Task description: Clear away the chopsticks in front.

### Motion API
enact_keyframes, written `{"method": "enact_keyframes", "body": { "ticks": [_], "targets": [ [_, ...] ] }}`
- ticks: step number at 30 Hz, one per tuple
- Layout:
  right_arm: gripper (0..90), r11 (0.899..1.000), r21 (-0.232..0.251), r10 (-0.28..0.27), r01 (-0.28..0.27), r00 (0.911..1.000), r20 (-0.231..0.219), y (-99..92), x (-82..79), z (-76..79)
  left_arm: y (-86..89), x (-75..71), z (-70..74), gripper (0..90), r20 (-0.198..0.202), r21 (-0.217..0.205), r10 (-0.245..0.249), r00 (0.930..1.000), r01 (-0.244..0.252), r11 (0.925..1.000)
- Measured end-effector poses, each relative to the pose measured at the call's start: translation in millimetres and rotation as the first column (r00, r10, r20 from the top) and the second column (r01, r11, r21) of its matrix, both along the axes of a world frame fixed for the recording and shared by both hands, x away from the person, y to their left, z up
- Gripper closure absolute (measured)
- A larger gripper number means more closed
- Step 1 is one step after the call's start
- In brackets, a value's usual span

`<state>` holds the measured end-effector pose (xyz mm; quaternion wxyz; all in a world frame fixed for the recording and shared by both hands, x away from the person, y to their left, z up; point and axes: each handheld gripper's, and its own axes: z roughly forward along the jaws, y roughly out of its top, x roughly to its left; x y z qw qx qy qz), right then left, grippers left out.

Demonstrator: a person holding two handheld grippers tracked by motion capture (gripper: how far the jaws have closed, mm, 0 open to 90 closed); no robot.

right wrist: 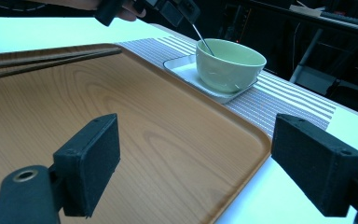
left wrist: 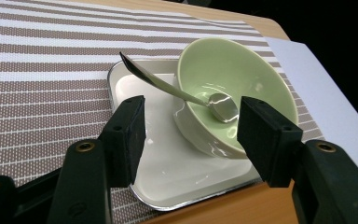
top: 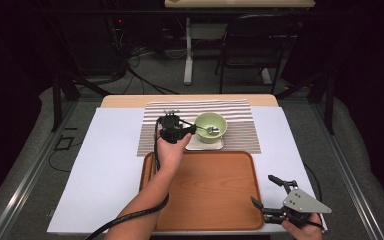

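spoon (left wrist: pixel 182 93) leans in the green bowl (left wrist: pixel 242 79), handle pointing up toward the left gripper (left wrist: pixel 191 140). its jaws are spread, gripping nothing.

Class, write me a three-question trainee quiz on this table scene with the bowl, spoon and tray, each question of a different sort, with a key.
1. True or false: the spoon lies flat on the wooden tray.
2. What does the green bowl stand on? A) a white dish B) the tray C) bare table
3. Fill in: the left gripper has its jaws ____ near the spoon's handle.

Key
1. False; its scoop rests in the bowl, handle leaning over the rim.
2. A, the white dish, on the striped mat.
3. Open.
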<state>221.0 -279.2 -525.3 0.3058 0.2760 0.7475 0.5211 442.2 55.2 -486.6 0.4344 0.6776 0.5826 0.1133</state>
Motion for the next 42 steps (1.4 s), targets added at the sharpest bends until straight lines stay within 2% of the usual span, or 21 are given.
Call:
{"method": "enact_keyframes", "body": {
  "ticks": [7,15,21,30,42],
  "targets": [
    [15.3,1.0,0.003,0.001,-0.001,1.0,0.0,-0.2,-0.2,0.1,-2.0,6.4,-6.8,42.4,-0.002,0.001,0.03,0.9996,-0.03,0.9996],
    [15.3,1.0,0.003,0.001,-0.001,1.0,0.0,-0.1,0.1,0.1,-4.8,12.3,-12.8,42.6,0.012,0.008,0.053,0.9985,-0.053,0.9986],
    [15.3,1.0,0.008,0.002,-0.002,1.0,-0.003,-0.5,0.0,0.2,-13.3,16.0,-16.1,42.4,0.019,0.029,0.064,0.9978,-0.065,0.9975],
    [15.3,1.0,0.01,0.005,-0.005,1.0,-0.001,-0.8,-0.5,0.8,-21.2,21.5,-22.2,41.9,-0.006,-0.007,0.078,0.9969,-0.078,0.9969],
    [15.3,1.0,0.012,0.004,-0.004,1.0,0.003,-1.2,-0.5,1.3,-22.8,28.4,-28.6,42.1,-0.007,-0.015,0.098,0.9952,-0.098,0.995]
  ]
}}
